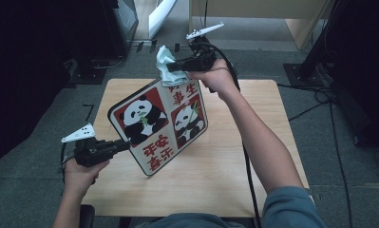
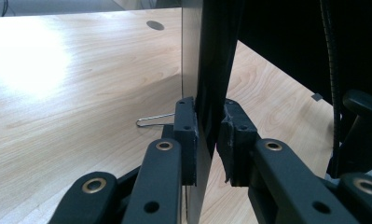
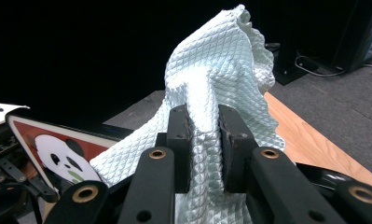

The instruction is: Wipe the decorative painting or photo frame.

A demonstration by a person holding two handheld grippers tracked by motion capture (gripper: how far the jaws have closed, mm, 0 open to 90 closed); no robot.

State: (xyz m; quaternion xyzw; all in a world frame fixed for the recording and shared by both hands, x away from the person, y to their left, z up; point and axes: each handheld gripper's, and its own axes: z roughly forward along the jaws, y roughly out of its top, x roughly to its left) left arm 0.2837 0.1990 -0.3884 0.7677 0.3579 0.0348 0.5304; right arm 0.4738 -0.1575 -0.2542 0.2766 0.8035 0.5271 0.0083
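Nearest the person, the left gripper [image 1: 123, 145] has its fingers [image 2: 186, 135] clamped on the near left edge of the panda board [image 1: 161, 124], holding it tilted up off the table [image 1: 234, 166] above the table's left half. In the left gripper view the board runs edge-on between the two pads. The board's long face slopes away toward the table's far edge. There the right gripper [image 1: 177, 62] has its fingers [image 3: 181, 140] closed on a pale quilted cloth [image 1: 165, 66], which hangs against the board's far top corner. The cloth lies just above the printed face, so the wiping stroke would likely run down the board toward the left hand; the right hand is the nearer one to that face.
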